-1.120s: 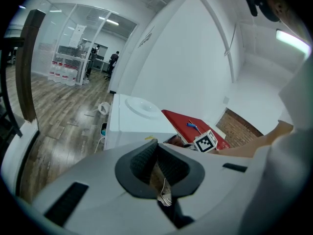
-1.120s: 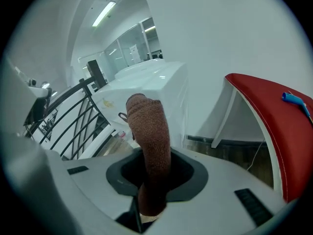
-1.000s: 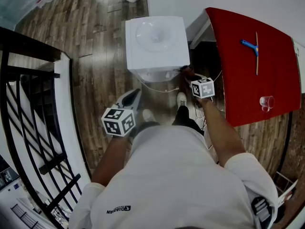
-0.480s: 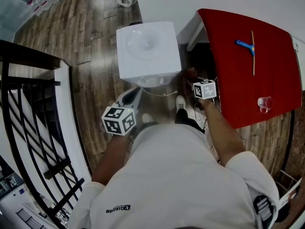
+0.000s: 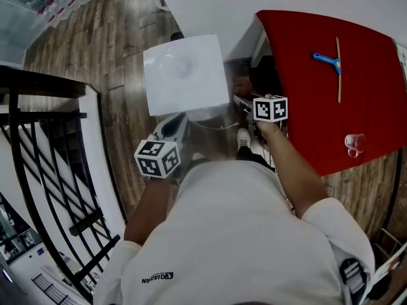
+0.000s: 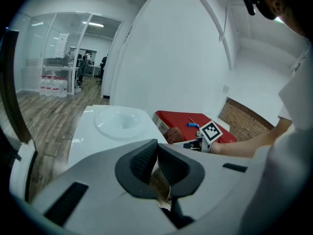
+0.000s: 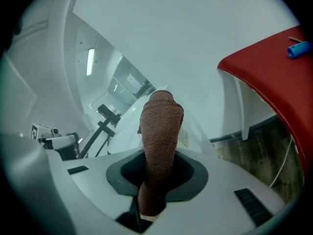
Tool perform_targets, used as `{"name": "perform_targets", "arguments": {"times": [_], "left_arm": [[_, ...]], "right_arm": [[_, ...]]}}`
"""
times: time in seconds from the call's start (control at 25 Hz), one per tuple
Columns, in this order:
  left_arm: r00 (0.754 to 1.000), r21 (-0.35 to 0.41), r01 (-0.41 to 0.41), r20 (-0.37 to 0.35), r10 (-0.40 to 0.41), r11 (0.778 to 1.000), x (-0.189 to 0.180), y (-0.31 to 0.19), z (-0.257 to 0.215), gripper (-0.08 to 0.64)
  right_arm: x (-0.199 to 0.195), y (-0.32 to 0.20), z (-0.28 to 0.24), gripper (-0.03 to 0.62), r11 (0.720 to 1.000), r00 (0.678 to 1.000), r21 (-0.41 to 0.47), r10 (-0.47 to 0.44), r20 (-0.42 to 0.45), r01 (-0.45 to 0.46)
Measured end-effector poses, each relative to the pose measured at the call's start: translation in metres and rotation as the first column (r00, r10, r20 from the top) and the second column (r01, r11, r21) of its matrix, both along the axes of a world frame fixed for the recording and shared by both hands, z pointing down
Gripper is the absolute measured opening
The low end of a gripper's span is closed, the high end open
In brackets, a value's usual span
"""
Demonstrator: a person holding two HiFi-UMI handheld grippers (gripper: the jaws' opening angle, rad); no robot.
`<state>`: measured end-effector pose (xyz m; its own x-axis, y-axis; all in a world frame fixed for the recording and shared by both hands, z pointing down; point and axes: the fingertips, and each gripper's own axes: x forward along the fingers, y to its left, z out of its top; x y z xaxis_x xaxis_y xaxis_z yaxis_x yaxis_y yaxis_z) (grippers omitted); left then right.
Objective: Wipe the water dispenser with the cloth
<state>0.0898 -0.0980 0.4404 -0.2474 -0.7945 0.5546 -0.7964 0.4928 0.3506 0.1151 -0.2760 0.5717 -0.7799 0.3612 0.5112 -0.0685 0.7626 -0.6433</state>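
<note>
We are looking steeply down from the person's head at a white, square-topped plastic water dispenser (image 5: 184,75), which is standing on the wood floor at twelve o'clock from the person's body. The right gripper (image 5: 245,102) is reaching in at the dispenser's four o'clock corner. Its jaws are clamping a brown terry cloth (image 7: 161,126), bunched into a thick roll that is sticking out past the tips. We are judging that it is held this way so that the soft cloth, not the hard jaws, meets the white panel.

The left gripper (image 6: 157,151) is hanging at the dispenser's six o'clock edge. Its ribbed pads are pressing together at the tips with nothing between them, and we are guessing it is simply parked clear of the wiping side.

At two o'clock a red-covered table (image 5: 318,107) is carrying a blue-handled tool (image 5: 325,58) and a clear plastic cup (image 5: 355,142).

In the right gripper view the cloth's end is sitting close to the glossy dispenser wall, but we are not able to tell whether it is touching. The dispenser's front, taps and lower body are hiding under its own top in the head view. There the cloth is showing only as a small brown blur, and the person's torso is covering the floor nearest us.
</note>
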Motion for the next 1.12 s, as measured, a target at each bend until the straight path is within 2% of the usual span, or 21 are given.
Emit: {"name": "perform_targets", "arguments": {"times": [0.08,0.24,0.36,0.48,0.64,0.96,1.12], "left_arm": [[1.000,-0.017,0.017,0.007,-0.017,1.000,-0.002,-0.009,-0.001,0.000],[0.999,-0.040,0.051,0.021,-0.050,0.998,0.001,-0.029,-0.002,0.000],[0.996,-0.044,0.077,0.039,-0.075,0.996,0.001,-0.043,-0.004,0.000],[0.995,-0.051,0.094,0.037,-0.092,0.994,-0.001,-0.051,-0.003,0.000],[0.998,-0.088,0.068,0.018,-0.067,0.994,-0.001,-0.051,0.002,0.000],[0.999,-0.114,0.026,-0.016,-0.028,0.993,-0.019,-0.059,0.016,0.000],[0.999,-0.123,0.012,-0.041,-0.017,0.992,-0.018,-0.060,0.026,0.000]], "right_arm": [[-0.012,0.010,-0.012,0.086,0.997,0.997,-0.054,-0.059,0.051,0.061],[-0.019,0.016,-0.012,0.086,0.981,0.979,-0.016,-0.190,0.073,0.192],[-0.025,0.016,-0.001,0.086,0.969,0.968,-0.029,-0.242,0.069,0.245],[-0.033,0.013,0.022,0.086,0.967,0.970,-0.085,-0.235,0.058,0.239],[-0.032,0.013,0.057,0.086,0.968,0.979,-0.152,-0.202,0.014,0.202],[-0.042,0.006,0.126,0.086,0.963,0.981,-0.203,-0.191,-0.044,0.179],[-0.042,0.001,0.163,0.086,0.970,0.977,-0.193,-0.174,-0.122,0.148]]}}
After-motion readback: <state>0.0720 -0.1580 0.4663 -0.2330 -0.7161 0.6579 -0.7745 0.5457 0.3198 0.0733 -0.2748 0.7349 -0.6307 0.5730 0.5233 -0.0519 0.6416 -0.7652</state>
